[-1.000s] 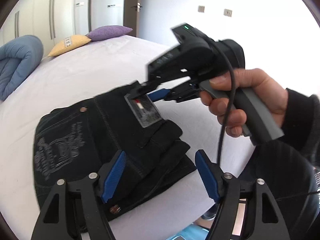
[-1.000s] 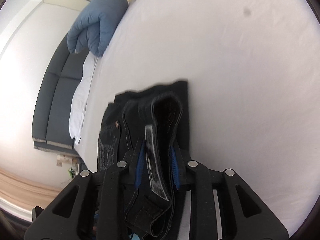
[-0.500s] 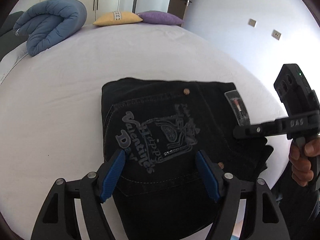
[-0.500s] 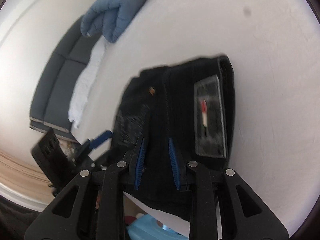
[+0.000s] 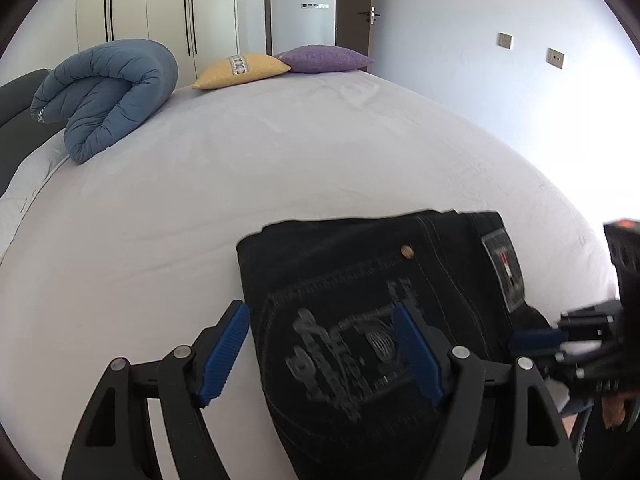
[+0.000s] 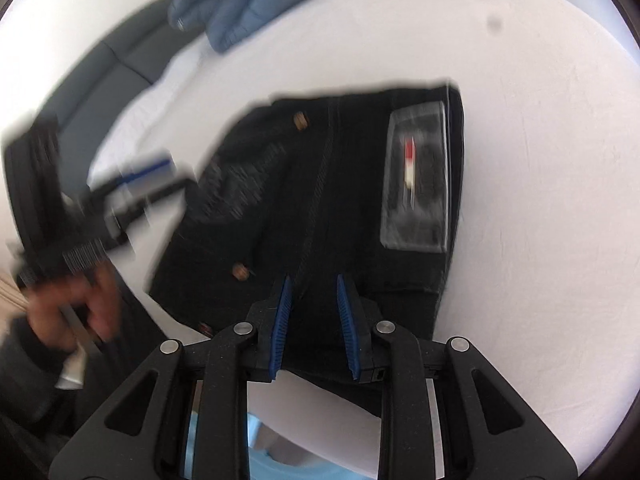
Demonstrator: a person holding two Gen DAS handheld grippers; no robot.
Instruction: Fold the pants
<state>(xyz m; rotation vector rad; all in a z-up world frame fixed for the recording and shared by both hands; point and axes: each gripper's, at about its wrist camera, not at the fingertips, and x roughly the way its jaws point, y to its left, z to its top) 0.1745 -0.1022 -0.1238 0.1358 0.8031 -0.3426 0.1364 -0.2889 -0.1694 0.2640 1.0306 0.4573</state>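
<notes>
I see the folded black denim pants (image 5: 360,320) lying on the white bed sheet (image 5: 280,160), my left gripper (image 5: 320,354) spread wide and empty above them, my right gripper (image 6: 314,320) narrowly parted, seemingly gripping nothing.

the pants (image 5: 360,280) were black denim, matt and coarse, with pale stitching, dull copper-coloured metal rivets (image 5: 407,251) and a grey printed motif on the pocket. a glossy patch (image 6: 416,184) at the waistband caught the light. the bed (image 5: 280,160) wore a smooth, matt, pale sheet. the rolled duvet (image 5: 108,92) was blue quilted cloth, soft-looking and puffy; the yellow cushion (image 5: 242,70) and purple cushion (image 5: 324,58) looked woven and slightly rough. the left claw (image 5: 320,354) and right claw (image 6: 314,320) were matt black plastic, finely grainy, with ribbed blue pads (image 5: 224,354) and shiny metal pins.
</notes>
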